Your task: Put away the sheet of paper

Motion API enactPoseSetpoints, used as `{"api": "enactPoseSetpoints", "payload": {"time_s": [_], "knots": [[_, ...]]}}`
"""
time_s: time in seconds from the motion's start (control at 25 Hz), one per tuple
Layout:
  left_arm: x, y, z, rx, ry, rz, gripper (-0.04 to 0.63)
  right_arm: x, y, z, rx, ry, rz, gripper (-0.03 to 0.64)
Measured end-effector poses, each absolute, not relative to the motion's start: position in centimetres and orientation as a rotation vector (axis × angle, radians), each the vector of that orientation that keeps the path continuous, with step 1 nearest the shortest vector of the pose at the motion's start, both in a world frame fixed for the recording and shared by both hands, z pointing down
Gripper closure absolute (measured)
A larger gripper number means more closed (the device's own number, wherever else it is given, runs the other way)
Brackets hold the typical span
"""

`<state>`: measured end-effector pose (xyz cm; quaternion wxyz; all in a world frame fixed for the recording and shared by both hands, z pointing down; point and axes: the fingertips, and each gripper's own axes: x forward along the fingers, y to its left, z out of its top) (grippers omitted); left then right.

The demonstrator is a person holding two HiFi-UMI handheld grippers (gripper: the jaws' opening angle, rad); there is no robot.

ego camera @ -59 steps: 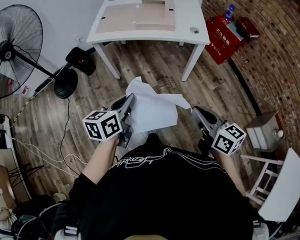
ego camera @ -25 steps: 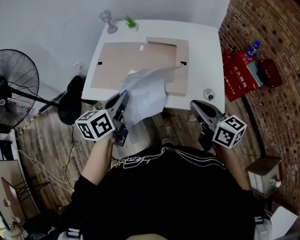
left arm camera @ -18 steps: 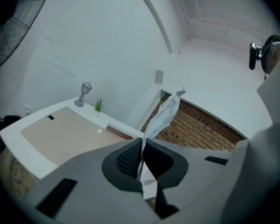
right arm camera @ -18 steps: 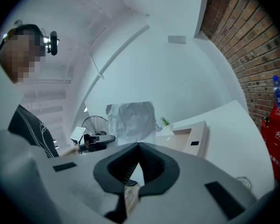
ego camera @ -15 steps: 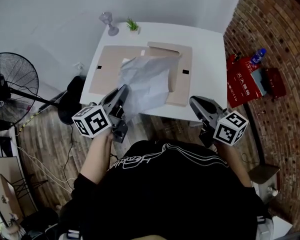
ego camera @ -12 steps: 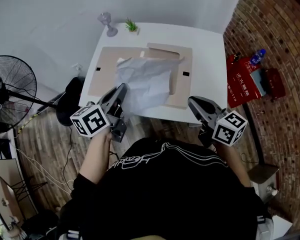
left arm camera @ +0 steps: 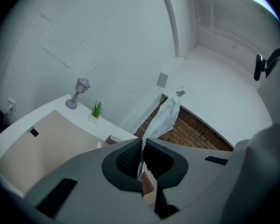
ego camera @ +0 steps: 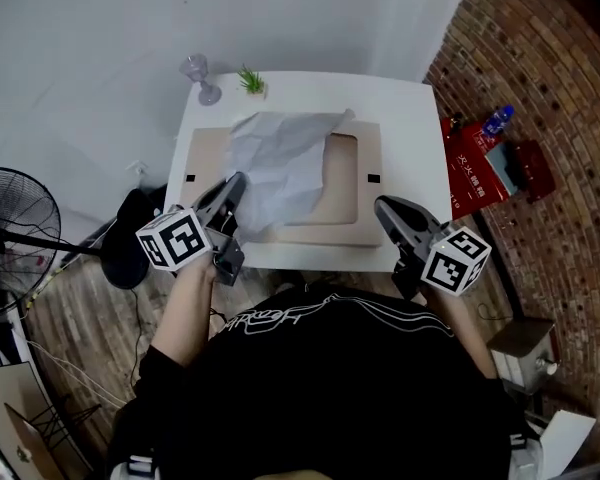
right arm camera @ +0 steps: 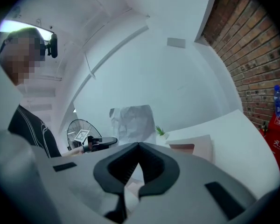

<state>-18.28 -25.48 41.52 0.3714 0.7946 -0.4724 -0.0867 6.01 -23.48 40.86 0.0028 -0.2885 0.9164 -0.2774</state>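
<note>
White paper sheet (ego camera: 280, 158), pinched in left claw (ego camera: 234, 186)

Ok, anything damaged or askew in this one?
The sheet of paper is heavily creased and crumpled. The left gripper pinches it by one edge, holding it up over the brown cardboard folder on the white table. The small plant and lamp ornament stand upright; nothing looks spilled.
</note>
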Motion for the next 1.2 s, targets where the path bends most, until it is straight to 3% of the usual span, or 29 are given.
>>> {"api": "enactPoseSetpoints", "payload": {"time_s": [1.2], "knots": [[-28.6, -29.8, 55.1, 1.786, -1.029, -0.077, 0.563, -2.6, -24.9, 44.7, -1.176, 2.786, -0.916, 0.617]]}}
